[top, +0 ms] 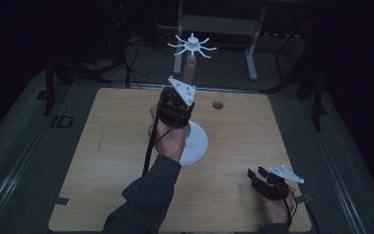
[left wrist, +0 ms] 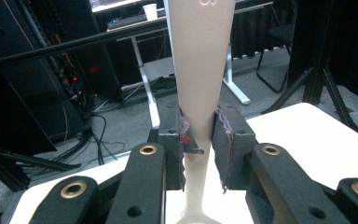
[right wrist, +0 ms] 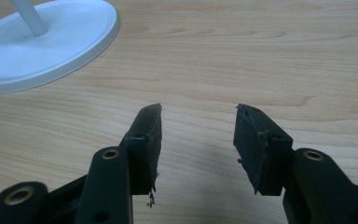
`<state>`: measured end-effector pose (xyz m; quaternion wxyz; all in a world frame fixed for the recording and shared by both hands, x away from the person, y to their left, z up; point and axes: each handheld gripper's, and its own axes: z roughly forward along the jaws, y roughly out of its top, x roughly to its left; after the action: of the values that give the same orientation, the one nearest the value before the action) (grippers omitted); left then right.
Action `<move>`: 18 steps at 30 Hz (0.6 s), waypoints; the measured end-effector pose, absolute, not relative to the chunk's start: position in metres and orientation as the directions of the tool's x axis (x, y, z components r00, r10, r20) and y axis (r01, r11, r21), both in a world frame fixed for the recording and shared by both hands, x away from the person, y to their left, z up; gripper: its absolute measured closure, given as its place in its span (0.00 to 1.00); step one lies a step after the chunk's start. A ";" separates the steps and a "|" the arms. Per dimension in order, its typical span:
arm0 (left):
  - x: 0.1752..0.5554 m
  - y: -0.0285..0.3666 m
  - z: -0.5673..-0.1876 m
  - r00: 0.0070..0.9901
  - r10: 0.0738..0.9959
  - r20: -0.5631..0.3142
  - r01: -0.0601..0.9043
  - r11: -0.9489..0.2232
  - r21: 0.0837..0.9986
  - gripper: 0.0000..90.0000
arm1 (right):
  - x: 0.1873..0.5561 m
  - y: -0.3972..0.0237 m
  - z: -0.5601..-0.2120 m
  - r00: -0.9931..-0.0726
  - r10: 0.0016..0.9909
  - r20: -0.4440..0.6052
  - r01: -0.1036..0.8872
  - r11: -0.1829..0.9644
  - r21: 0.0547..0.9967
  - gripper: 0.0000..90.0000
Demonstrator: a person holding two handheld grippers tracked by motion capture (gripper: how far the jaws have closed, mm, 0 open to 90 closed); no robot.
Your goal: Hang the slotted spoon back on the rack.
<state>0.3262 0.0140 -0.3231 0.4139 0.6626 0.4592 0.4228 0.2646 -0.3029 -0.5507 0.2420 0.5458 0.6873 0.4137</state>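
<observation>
A stand rises from the wooden table (top: 112, 146): a white round base (top: 198, 144), a pale tapered post (top: 190, 68) and a white spoked top (top: 193, 45). My left gripper (top: 184, 96) is held up at the post, and its pads (left wrist: 222, 140) press the narrow part of the post (left wrist: 200, 70) from both sides, so it is shut on it. My right gripper (top: 256, 171) rests low near the table's front right corner, open, with bare wood between its jaws (right wrist: 198, 126). The base (right wrist: 51, 42) and the foot of the post (right wrist: 30, 16) lie to its upper left.
A small dark hole (top: 217, 105) sits in the tabletop right of the stand. Beyond the table's far edge stand a metal desk frame (top: 251, 53), dark tripod legs (left wrist: 326, 88) and loose cables (top: 131, 58). A white cup (left wrist: 150, 11) stands on the far desk.
</observation>
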 end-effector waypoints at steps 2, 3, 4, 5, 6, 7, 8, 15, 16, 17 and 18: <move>0.327 0.014 -0.324 0.219 0.959 0.181 0.260 -0.236 0.936 0.83 | 0.265 -0.303 -0.551 -0.287 0.950 0.120 0.551 0.061 0.832 0.57; 0.328 0.014 -0.324 0.219 0.958 0.184 0.261 -0.239 0.935 0.83 | 0.265 -0.303 -0.551 -0.288 0.950 0.121 0.551 0.061 0.832 0.57; 0.328 0.013 -0.324 0.217 0.959 0.183 0.262 -0.237 0.936 0.83 | 0.265 -0.303 -0.551 -0.288 0.950 0.121 0.551 0.061 0.833 0.57; 0.329 0.013 -0.324 0.215 0.960 0.181 0.262 -0.235 0.936 0.83 | 0.265 -0.303 -0.551 -0.288 0.950 0.122 0.551 0.060 0.833 0.57; 0.329 0.013 -0.324 0.212 0.960 0.181 0.263 -0.234 0.936 0.83 | 0.265 -0.303 -0.551 -0.288 0.950 0.122 0.551 0.060 0.832 0.57; 0.330 0.013 -0.324 0.211 0.960 0.182 0.265 -0.235 0.935 0.83 | 0.265 -0.303 -0.550 -0.288 0.950 0.122 0.550 0.060 0.833 0.57; 0.330 0.013 -0.324 0.210 0.961 0.182 0.265 -0.235 0.935 0.83 | 0.264 -0.303 -0.550 -0.288 0.950 0.123 0.550 0.059 0.833 0.57; 0.332 0.012 -0.324 0.202 0.961 0.188 0.266 -0.239 0.934 0.83 | 0.264 -0.303 -0.551 -0.291 0.949 0.120 0.549 0.063 0.833 0.56; 0.333 0.012 -0.324 0.201 0.961 0.188 0.269 -0.239 0.933 0.83 | 0.264 -0.303 -0.551 -0.292 0.949 0.120 0.549 0.064 0.833 0.56; 0.334 0.012 -0.324 0.198 0.962 0.187 0.268 -0.236 0.934 0.83 | 0.265 -0.303 -0.551 -0.292 0.949 0.119 0.550 0.064 0.833 0.56; 0.335 0.012 -0.324 0.197 0.962 0.187 0.270 -0.237 0.933 0.83 | 0.265 -0.303 -0.551 -0.292 0.949 0.120 0.550 0.064 0.832 0.56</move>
<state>0.3345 0.0123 -0.3236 0.4045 0.6596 0.4668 0.4281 0.2645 -0.3027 -0.5508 0.2404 0.5443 0.6887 0.4143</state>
